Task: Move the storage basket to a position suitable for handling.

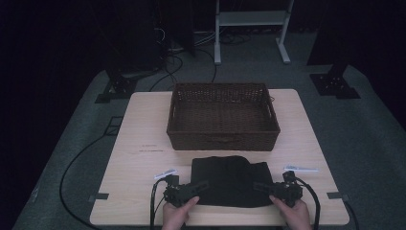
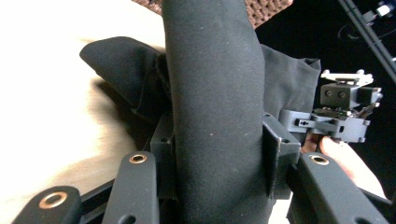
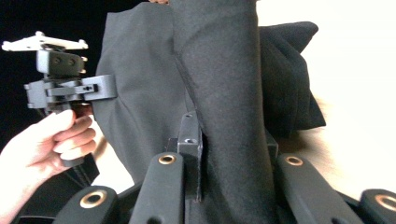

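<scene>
A folded black cloth (image 1: 231,181) lies on the light wooden table (image 1: 143,124) near its front edge. My left gripper (image 1: 200,186) is shut on the cloth's left front corner, and a thick fold of black fabric (image 2: 217,121) is pinched between its jaws. My right gripper (image 1: 261,187) is shut on the right front corner, with the fabric (image 3: 229,107) pressed between its jaws. A hand holds each gripper from the table's near edge. Behind the cloth stands a brown wicker basket (image 1: 223,116) with nothing visible inside.
Two small white tags (image 1: 165,173) (image 1: 300,168) lie on the table beside the cloth. Black cables (image 1: 154,201) trail from both grippers over the front edge. Stand legs and a white frame (image 1: 251,19) rise on the dark floor beyond the table.
</scene>
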